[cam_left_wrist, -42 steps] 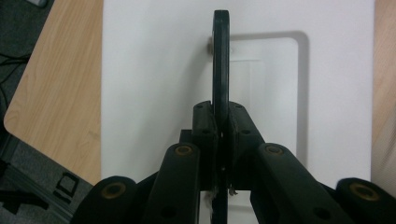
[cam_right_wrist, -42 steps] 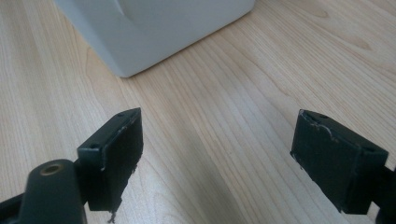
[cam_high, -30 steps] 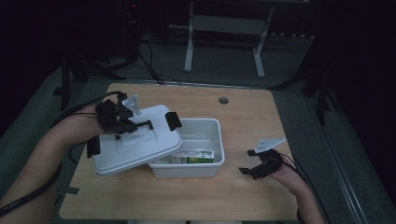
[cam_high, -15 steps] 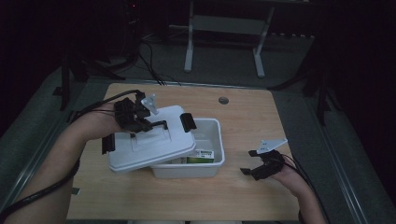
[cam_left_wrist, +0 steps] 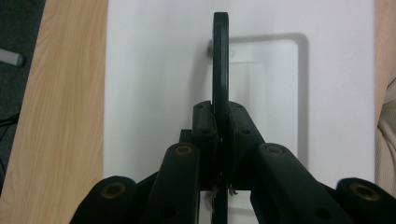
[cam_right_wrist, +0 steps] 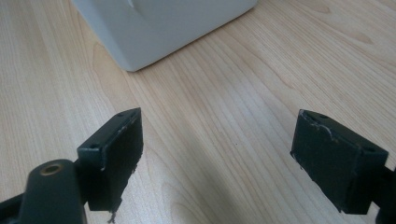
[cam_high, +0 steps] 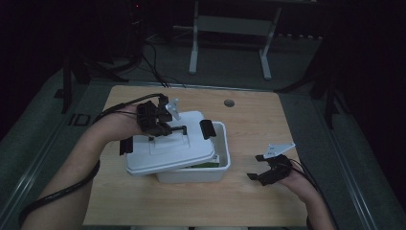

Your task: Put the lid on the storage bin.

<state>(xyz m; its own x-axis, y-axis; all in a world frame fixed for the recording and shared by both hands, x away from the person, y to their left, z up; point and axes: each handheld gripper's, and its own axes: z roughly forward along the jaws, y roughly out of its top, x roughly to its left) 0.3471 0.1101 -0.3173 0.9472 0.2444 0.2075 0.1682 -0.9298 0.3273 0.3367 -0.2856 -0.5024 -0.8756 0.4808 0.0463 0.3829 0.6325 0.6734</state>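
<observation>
Dark floor and black cables surrounded the pale wooden table (cam_high: pixel 249 191), and a white metal stand (cam_high: pixel 230 28) rose in the gloom behind it; the tabletop itself was lit well enough to show its grain and a small round grommet (cam_high: pixel 229 102) near the far edge. On the table sat a white plastic box (cam_high: pixel 210 173), with something green just visible inside it. Over the box hung its white lid (cam_high: pixel 167 155), carried by the left gripper (cam_high: pixel 165 128), whose jaws were clamped tight on the lid's thin black handle (cam_left_wrist: pixel 220 60) (the left gripper view showed the handle pinched edge-on between the pads). The lid sat skewed and offset toward the box's left side, so the right part of the box lay uncovered, and one black latch (cam_high: pixel 207 129) stood up at the lid's right edge.

The right gripper (cam_high: pixel 266 172) rested low on the wood to the right of the box, well apart from it, with its jaws spread wide and nothing between them; its own view showed a corner of the box ahead.

As I judged it, the main risk was the narrow handle: held at one thin point, the lid could swing or tilt and land crooked, catching a rim. A hanging latch could also get trapped under the lid. With nothing steadying the box, a push from the lid might slide it across the smooth wood.
</observation>
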